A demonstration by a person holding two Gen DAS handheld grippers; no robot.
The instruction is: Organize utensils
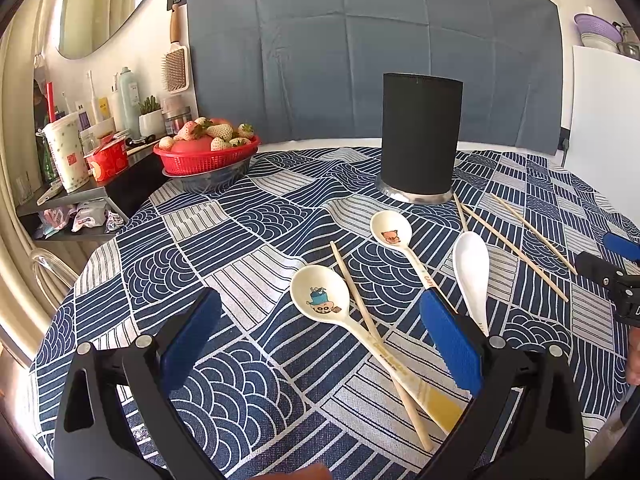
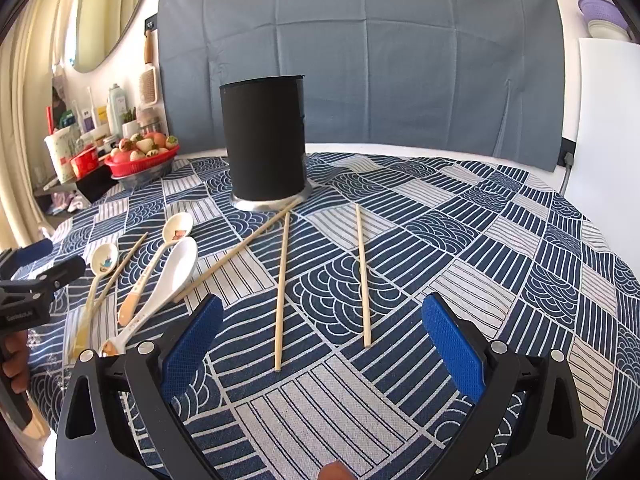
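Observation:
A tall black utensil holder (image 1: 420, 136) (image 2: 265, 142) stands upright at the back of the blue patterned tablecloth (image 1: 240, 248). Three spoons lie in front of it: a cream spoon with a blue cartoon (image 1: 320, 294), a cream spoon with a pig picture (image 1: 392, 232) and a plain white spoon (image 1: 472, 268) (image 2: 176, 270). Several wooden chopsticks (image 2: 282, 288) (image 1: 516, 250) lie loose around them. My left gripper (image 1: 320, 334) is open and empty, hovering over the cartoon spoon's handle. My right gripper (image 2: 322, 334) is open and empty above two chopsticks.
A red basket of strawberries (image 1: 208, 148) sits on a bowl at the table's back left. A shelf with cups and bottles (image 1: 76, 152) stands left of the table. A blue-grey cloth backdrop (image 2: 360, 60) hangs behind the holder.

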